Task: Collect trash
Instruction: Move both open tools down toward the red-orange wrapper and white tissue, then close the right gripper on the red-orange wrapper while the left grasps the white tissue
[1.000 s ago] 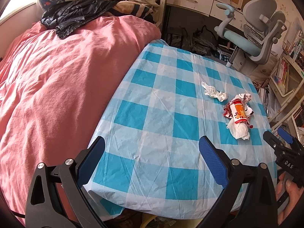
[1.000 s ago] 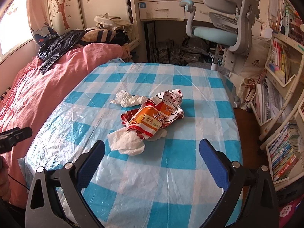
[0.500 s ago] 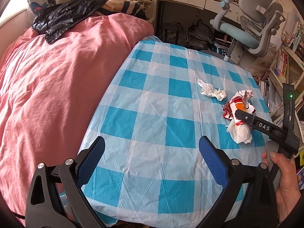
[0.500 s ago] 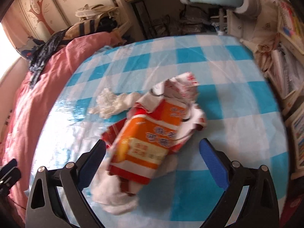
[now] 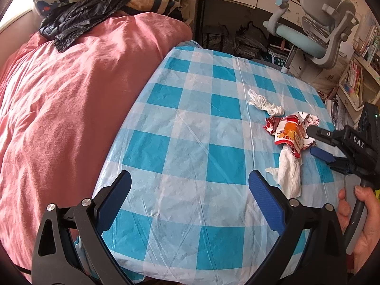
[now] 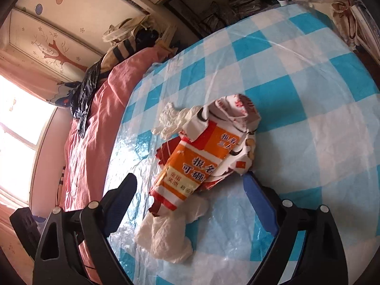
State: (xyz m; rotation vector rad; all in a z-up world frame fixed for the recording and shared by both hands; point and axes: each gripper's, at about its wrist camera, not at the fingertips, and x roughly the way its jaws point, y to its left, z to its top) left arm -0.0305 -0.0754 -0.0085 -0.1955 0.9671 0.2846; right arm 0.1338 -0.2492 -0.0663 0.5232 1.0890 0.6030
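1. Left wrist view. The left gripper (image 5: 190,190) hovers over the near part of the table (image 5: 190,123), its fingers (image 5: 266,199) spread wide with nothing between them. The table carries a blue-and-white checked cloth. At its right side lie a crumpled red, orange and white wrapper (image 5: 291,134), a white tissue (image 5: 289,173) touching its near end, and a smaller crumpled tissue (image 5: 263,102) just beyond. The right gripper (image 5: 315,142), marked "DAS", reaches in from the right, held by a hand (image 5: 365,220); its jaws have just been closing slightly and stand wide on either side of the wrapper. This view alone shows the pink bed (image 5: 66,109), a black bag (image 5: 78,16) on it and a grey office chair (image 5: 320,28).

2. Right wrist view. The right gripper (image 6: 190,187) has the wrapper (image 6: 204,156) between its wide fingers (image 6: 257,197); whether the right one touches the paper cannot be told. Only here does Chinese print show on the orange panel. The white tissue (image 6: 163,235) lies at the near end, the smaller crumpled tissue (image 6: 171,121) behind.
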